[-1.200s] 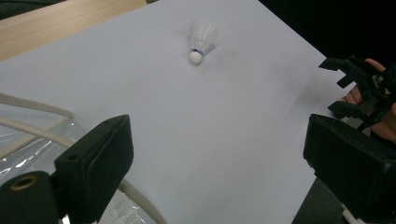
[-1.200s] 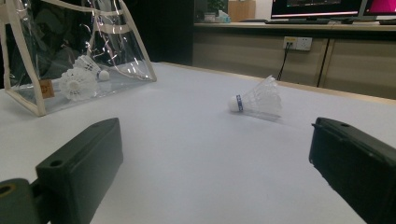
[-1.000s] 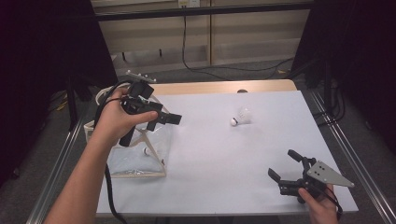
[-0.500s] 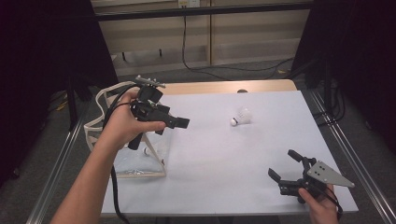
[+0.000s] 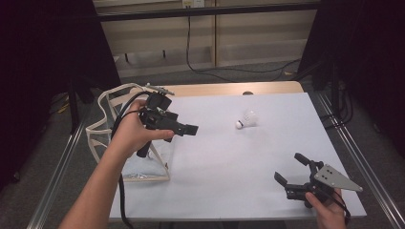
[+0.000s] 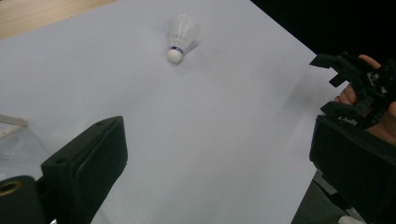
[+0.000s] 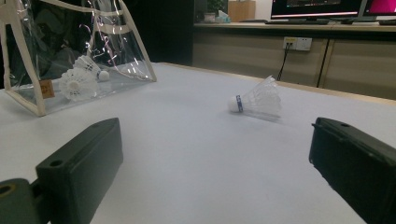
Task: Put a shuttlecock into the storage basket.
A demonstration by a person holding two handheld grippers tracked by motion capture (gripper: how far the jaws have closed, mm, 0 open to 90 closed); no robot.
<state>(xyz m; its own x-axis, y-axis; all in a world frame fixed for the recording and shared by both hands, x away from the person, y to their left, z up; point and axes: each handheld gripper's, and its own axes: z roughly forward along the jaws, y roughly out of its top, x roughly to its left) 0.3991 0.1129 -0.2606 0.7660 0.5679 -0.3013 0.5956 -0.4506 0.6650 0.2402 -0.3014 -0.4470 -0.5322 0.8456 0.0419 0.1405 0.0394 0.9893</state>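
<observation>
The tabletop (image 5: 229,162) is white, with a light brown wood strip at its 12 o'clock edge. The shuttlecock (image 5: 247,119) is white with a thin blue band near its round tip. The bag (image 7: 70,56) is see-through with cream edges and a small orange tag. Two more white shuttlecocks (image 7: 79,79) lie inside it. The left hand-held gripper (image 5: 184,129) is black. The right hand-held gripper (image 5: 291,169) is black too, with a grey plate (image 5: 336,178) on top.
</observation>
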